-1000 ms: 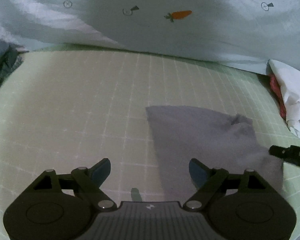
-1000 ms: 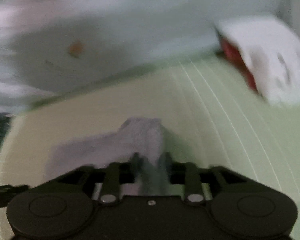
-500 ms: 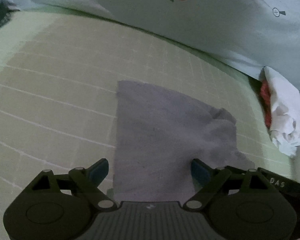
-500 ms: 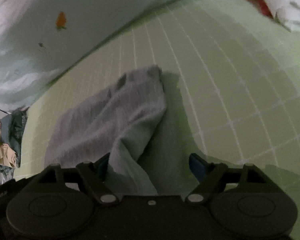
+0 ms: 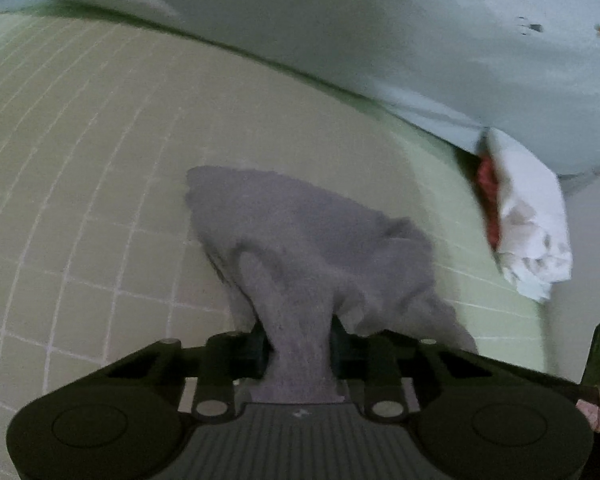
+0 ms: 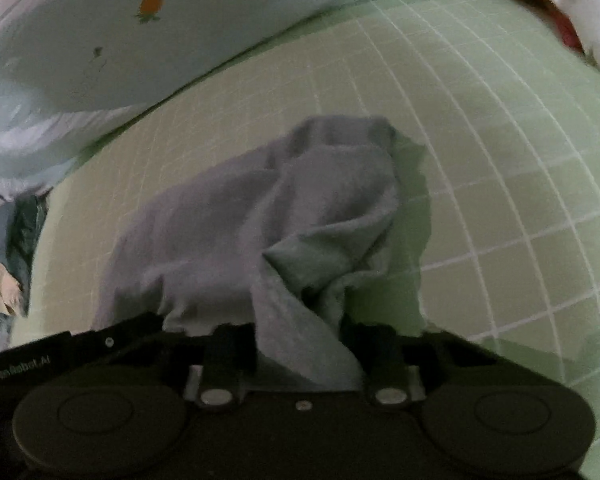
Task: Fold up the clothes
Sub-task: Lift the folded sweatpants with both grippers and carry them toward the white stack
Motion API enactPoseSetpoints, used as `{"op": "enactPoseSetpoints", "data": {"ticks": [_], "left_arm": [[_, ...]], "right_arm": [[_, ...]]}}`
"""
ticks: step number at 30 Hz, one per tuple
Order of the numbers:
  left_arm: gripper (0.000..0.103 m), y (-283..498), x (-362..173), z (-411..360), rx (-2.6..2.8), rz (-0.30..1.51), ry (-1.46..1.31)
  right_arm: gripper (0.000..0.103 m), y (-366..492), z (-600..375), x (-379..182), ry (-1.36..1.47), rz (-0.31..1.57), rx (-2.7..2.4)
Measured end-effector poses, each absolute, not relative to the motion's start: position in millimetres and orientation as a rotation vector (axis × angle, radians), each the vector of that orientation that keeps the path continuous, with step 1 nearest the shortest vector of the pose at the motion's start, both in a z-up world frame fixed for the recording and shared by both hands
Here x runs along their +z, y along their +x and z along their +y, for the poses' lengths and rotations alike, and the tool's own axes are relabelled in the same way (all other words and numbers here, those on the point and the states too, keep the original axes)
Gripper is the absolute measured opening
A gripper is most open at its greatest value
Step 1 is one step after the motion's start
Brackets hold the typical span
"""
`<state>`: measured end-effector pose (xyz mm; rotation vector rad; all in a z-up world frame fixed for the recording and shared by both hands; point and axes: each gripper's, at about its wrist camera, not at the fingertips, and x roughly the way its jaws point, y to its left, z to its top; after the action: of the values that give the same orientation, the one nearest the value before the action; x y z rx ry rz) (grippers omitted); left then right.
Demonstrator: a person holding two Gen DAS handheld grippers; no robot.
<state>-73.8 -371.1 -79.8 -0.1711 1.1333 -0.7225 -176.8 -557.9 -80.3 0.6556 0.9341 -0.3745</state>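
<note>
Grey cloth (image 5: 300, 248) bunches between the clenched fingers of the left gripper (image 5: 298, 346), its near edge drawn up into a narrow neck at the tool's mouth while the rest fans out ahead across the pale green gridded sheet (image 5: 84, 152). From the right wrist camera, the same grey cloth (image 6: 236, 220) is pinched in the right gripper (image 6: 304, 344), a twisted fold running straight into the closed jaws and the body of the fabric spreading ahead and to the left of the tool; the black casing of the other gripper shows at the lower left of that view, close alongside. Beyond the cloth in both views the gridded sheet (image 6: 500, 140) stretches away, the far corner of the fabric resting on it. Farther ahead and to the right of the left gripper lies a crumpled white garment (image 5: 528, 220) with a red piece (image 5: 486, 184) tucked against it, well apart from the grey cloth. Behind everything, a light blue quilt printed with carrots (image 5: 380, 32) rises along the sheet's far edge. Far to the left of the right gripper, a small heap of dark and beige clothes (image 6: 8, 264) sits at the sheet's margin, too blurred to make out further.
</note>
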Motion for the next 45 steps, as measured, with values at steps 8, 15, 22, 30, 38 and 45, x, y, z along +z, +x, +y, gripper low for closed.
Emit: {"op": "enactPoseSetpoints", "data": {"ticks": [8,15,22,30,38,45], "left_arm": [[0.026,-81,-51,-409,-0.881,1.114,-0.185],[0.026,-101,-21,-497,-1.017,1.037,-0.157],[0.026,-135,25,-636,-1.131,0.923,-0.178],[0.026,-148,102,-795,-1.28,0.695,-0.205],[0.049,-121,60,-879,-1.115,0.711,-0.011],[0.072,-98,2,-864,-0.978,0.851,0.095]], "right_arm": [[0.018,-197,-554,-29,0.571,0.793,-0.43],[0.018,-232,-610,5,0.551,0.684,-0.532],[0.018,-276,-716,49,0.452,0.575,-0.624],[0.018,-312,-856,125,0.222,0.411,-0.72],[0.048,-307,-980,97,0.276,0.424,-0.842],[0.065,-306,-1011,4,0.406,0.635,-0.97]]}}
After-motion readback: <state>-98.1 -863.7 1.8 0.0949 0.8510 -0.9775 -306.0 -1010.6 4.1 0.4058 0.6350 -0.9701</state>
